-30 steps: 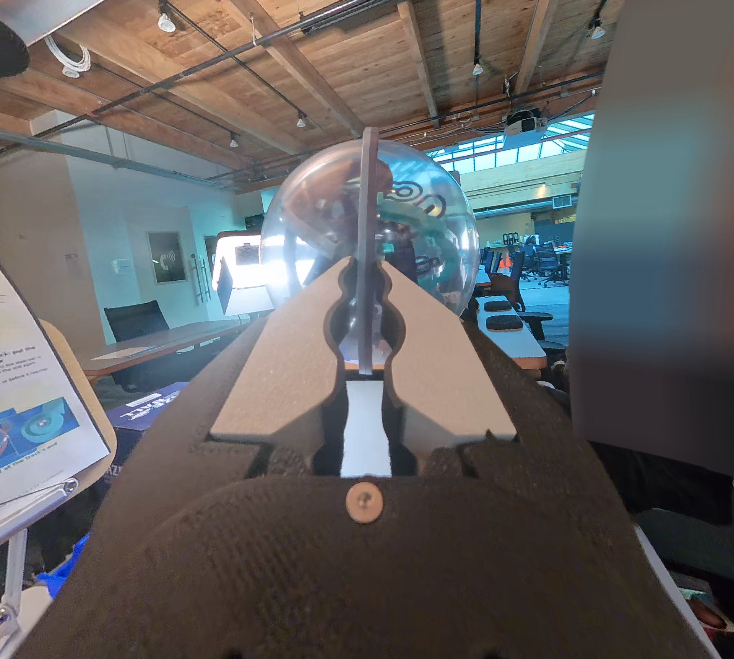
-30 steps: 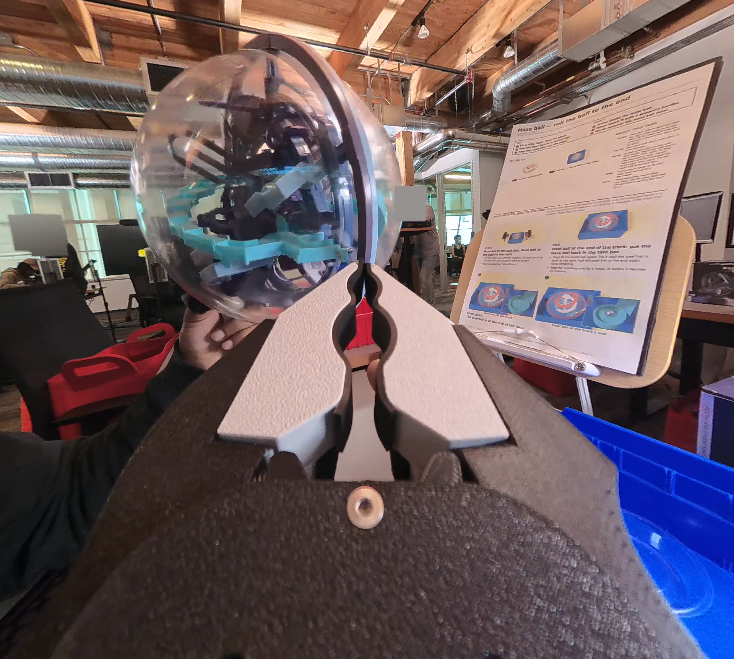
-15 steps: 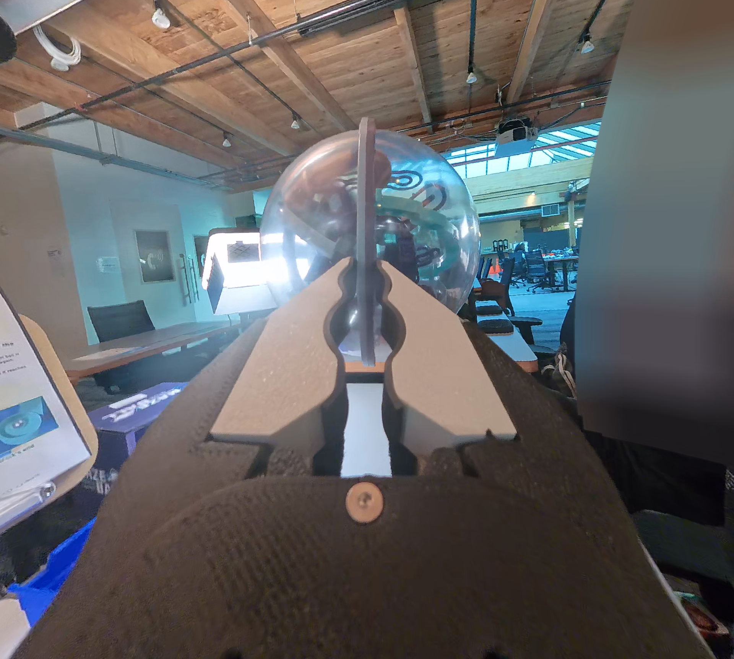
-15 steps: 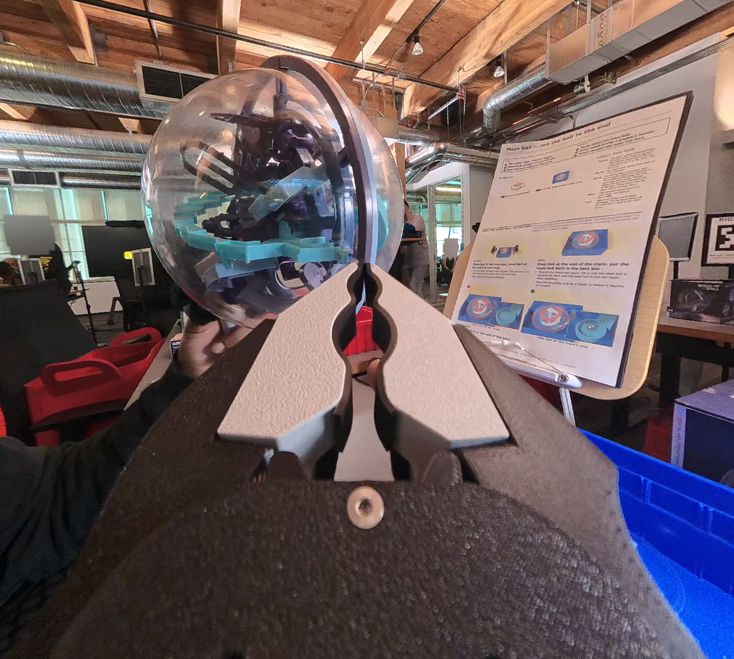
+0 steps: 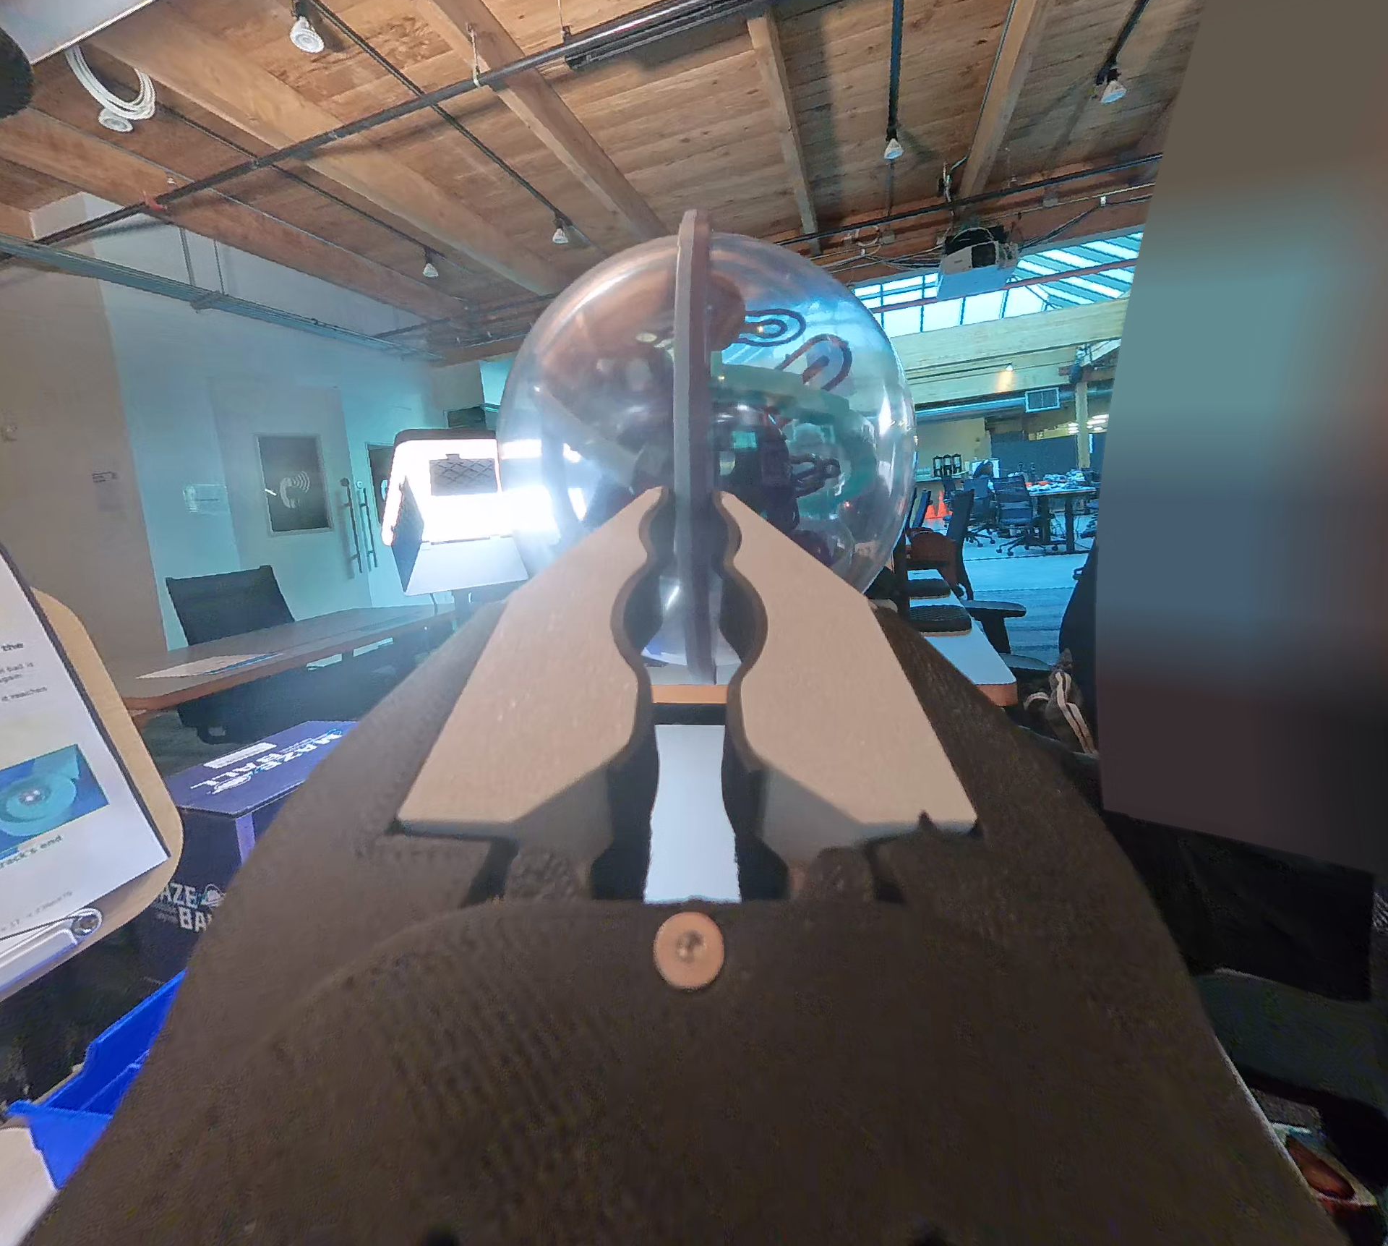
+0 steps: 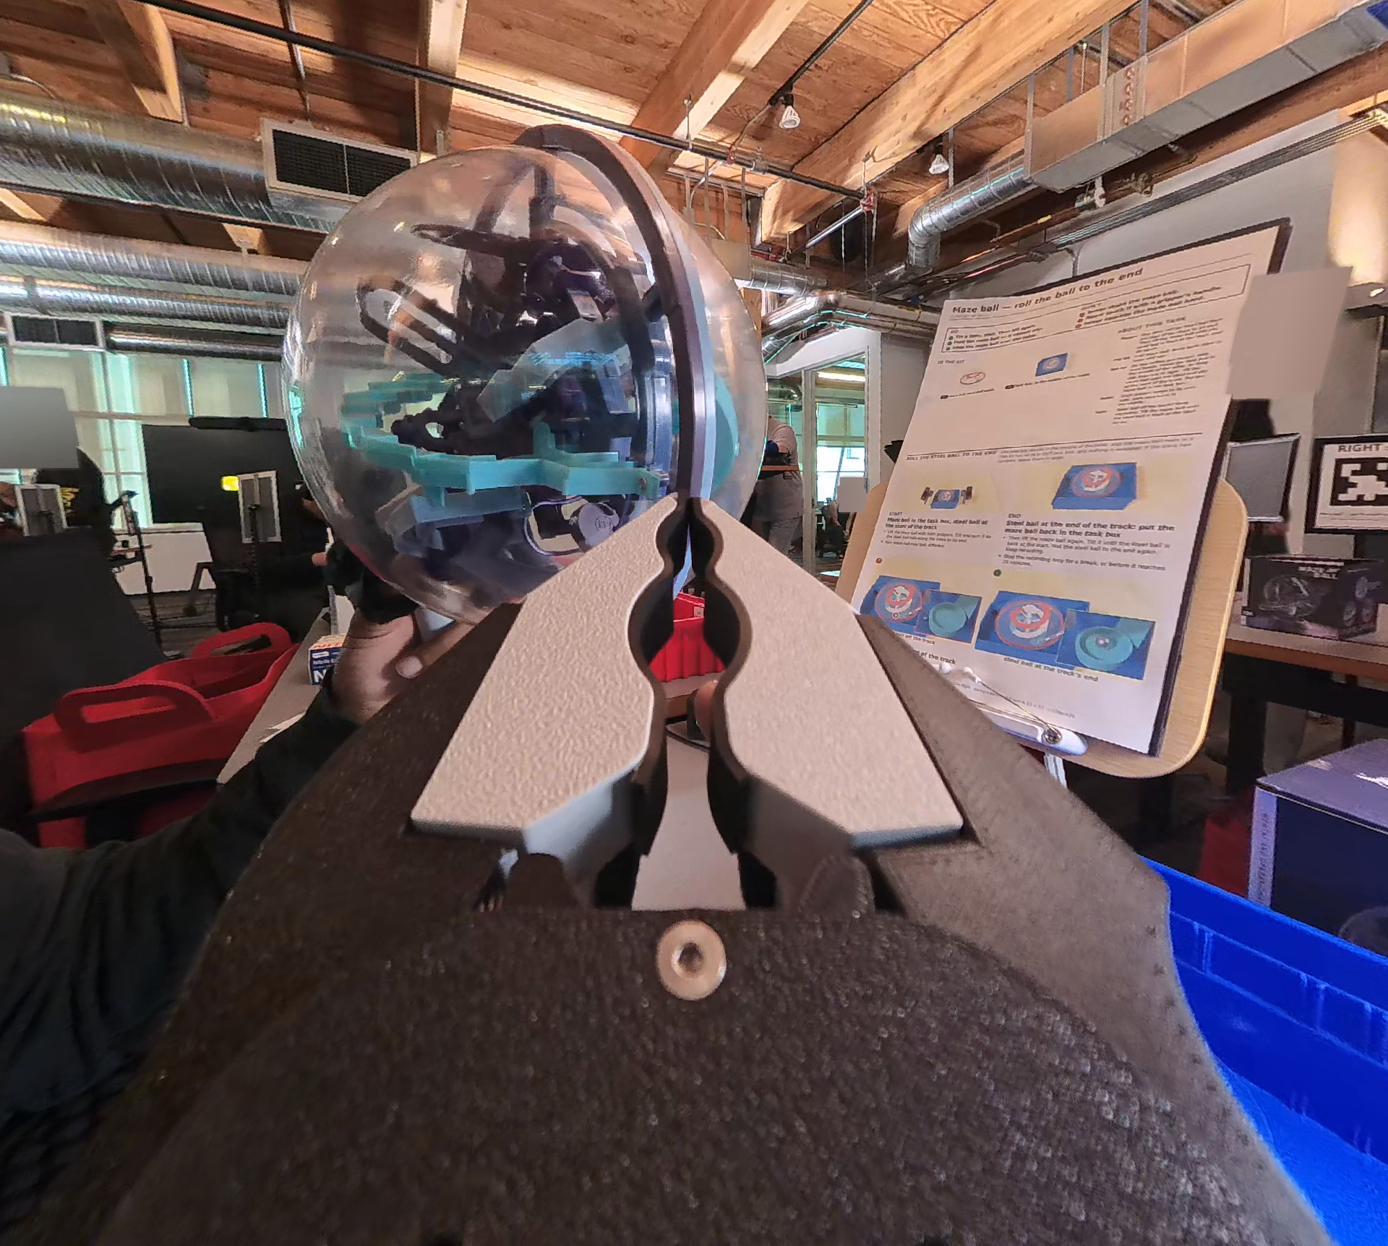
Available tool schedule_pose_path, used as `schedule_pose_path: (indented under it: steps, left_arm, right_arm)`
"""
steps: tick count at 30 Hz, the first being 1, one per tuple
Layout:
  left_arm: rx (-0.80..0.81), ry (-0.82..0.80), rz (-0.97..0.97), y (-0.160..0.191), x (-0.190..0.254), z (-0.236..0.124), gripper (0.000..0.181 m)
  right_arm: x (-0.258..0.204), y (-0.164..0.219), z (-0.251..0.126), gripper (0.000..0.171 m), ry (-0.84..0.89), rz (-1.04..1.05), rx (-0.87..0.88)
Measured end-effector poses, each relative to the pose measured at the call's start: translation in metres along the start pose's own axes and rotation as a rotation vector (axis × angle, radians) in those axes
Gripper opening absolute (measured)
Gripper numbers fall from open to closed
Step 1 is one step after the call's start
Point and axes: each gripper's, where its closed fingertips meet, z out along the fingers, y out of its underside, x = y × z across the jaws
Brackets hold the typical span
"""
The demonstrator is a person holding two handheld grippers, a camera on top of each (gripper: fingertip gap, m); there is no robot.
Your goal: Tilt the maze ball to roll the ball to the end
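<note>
Wooden ceiling beams, silver ducts and track lights fill the background of both wrist views, since the claws point upward. Held high between them is the clear plastic maze ball (image 6: 518, 383) with its teal and dark inner tracks, ringed by a thin dark flange (image 5: 687, 428). The left claw (image 5: 692, 519) is clamped together on the lower edge of that flange, which runs upright between its grey fingers (image 5: 563, 669). The right claw (image 6: 687, 507) is pinched on the flange's edge too, with the sphere bulging to its left. The small steel ball inside cannot be picked out among the tracks, so progress along the maze is unclear.

The sphere looks light, hollow and rigid, with a smooth shell that would likely slip in a pinch — the flange seems the only sound place to hold. Two opposed grips there should allow slow rolling of the wrists; a quick tilt would probably throw the steel ball off its track.

Around it: a person's hand (image 6: 379, 650) in a dark sleeve sits below the sphere in the right view, a printed instruction sheet on a wooden stand (image 6: 1051, 481) stands to the right, a blue plastic bin (image 6: 1277, 984) lies below that, and red bags (image 6: 158, 721) sit to the left. A boxed maze ball rests on a desk (image 6: 1307, 643) behind — nothing crowds the sphere itself.
</note>
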Motion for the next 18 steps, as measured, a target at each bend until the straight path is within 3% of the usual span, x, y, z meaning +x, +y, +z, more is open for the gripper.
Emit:
schedule_pose_path:
  steps: [12, 18]
  left_arm:
    - [-0.02, -0.019, -0.03, 0.003, -0.003, 0.001, 0.008]
    - [-0.078, -0.085, -0.148, 0.019, -0.017, -0.005, 0.008]
  right_arm:
    - [0.003, 0.0, 0.0, 0.0, 0.012, 0.006, -0.008]
    - [0.014, 0.023, -0.003, 0.0, 0.045, 0.095, -0.089]
